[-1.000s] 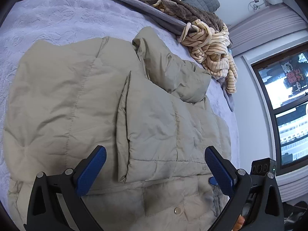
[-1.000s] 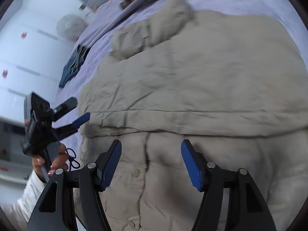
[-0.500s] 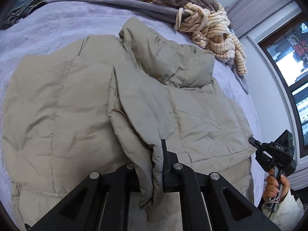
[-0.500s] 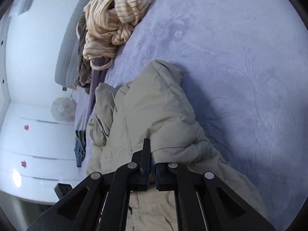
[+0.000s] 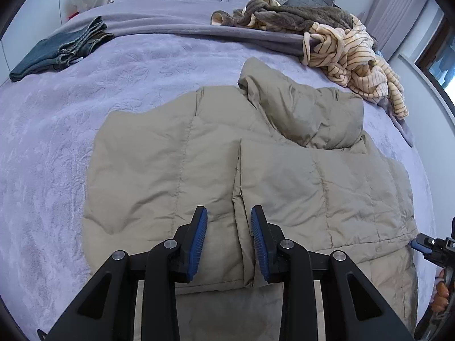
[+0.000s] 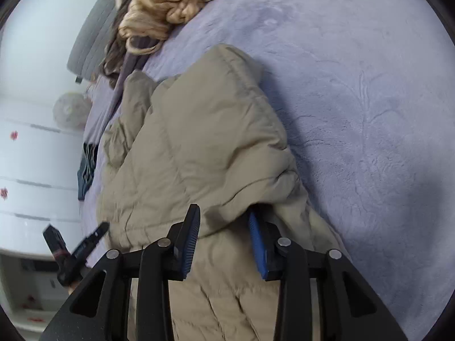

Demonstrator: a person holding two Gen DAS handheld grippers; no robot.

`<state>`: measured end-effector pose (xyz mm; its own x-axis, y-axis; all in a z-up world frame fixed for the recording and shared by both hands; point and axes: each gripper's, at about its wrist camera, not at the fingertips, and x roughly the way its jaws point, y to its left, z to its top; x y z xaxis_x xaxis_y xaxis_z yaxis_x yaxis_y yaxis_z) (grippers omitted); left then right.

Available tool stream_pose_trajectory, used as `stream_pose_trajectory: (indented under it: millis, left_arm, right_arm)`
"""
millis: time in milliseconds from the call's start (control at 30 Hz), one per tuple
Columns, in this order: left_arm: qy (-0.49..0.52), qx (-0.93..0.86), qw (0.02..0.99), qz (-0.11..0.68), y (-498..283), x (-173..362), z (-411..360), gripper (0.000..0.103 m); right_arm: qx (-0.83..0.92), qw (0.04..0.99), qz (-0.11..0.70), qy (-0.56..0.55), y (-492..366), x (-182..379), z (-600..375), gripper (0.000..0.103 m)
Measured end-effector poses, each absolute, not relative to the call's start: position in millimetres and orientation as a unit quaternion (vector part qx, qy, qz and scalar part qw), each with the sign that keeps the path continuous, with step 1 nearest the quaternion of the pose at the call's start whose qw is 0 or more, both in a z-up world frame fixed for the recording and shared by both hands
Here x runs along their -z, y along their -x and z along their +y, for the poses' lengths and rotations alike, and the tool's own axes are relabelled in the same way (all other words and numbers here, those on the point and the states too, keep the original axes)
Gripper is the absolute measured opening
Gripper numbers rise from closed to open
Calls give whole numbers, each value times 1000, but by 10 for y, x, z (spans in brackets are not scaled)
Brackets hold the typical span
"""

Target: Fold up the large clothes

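- Jacket (image 5: 250,170): lies on the bed (image 5: 85,113), 1 panel folded over.
- Left gripper (image 5: 229,238): jaws narrow, just opening, straddling the fold edge, pads clear.
- Right gripper (image 6: 224,241): jaws narrow, just opening around a fabric bulge.
- Advice: free both pads before lifting, so the fold stays flat.

Quilted puffer jacket (image 5: 256,176): matt beige cloth, soft, creased. Bed cover (image 5: 85,108): lilac plush, embossed pattern, matt. Jeans (image 5: 59,48): dark rough denim. Striped blanket (image 5: 352,62): fuzzy cream knit. Left gripper (image 5: 229,227): matt black plastic, ribbed blue pads (image 5: 199,238), shiny metal pins.
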<state>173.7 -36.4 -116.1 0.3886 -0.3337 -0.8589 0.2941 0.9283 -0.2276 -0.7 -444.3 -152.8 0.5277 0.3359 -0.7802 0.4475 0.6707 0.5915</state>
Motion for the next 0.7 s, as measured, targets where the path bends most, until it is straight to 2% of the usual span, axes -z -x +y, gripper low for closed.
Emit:
stream_pose_trajectory:
  millis: [67,100,133,300,433,567,700]
  left_arm:
    - [23,199,836,511,-1745,1060,-375,34]
    - [23,207,836,508,-1749,1022,-410,34]
    - [23,217,834,507,-1755,990,-446,34]
    - [-4,224,833,506,-1854,1085,-915,34]
    - [-17,192,831,522,-2017,1416,-1104,34]
    - [-22,197,832,518,-2103,1597,-1175,34]
    - [-35,195,834,515,-2086,1597,-1191,34]
  right_arm:
    - [34,798,466,-379,98,1348,-4434,35]
    - [44,810,456,-366,116,1271,-4457,29]
    - [57,818,448,-356,90,1216,-4514,15]
    - [79,818,438,-364,-296,1315,-4774,14]
    - [100,821,467,-313,-746,1572,-4776,14]
    - [131,811,483,-304,-948,1974,-4933,2]
    - [141,805,471,-332,-927,2005,-5060,0]
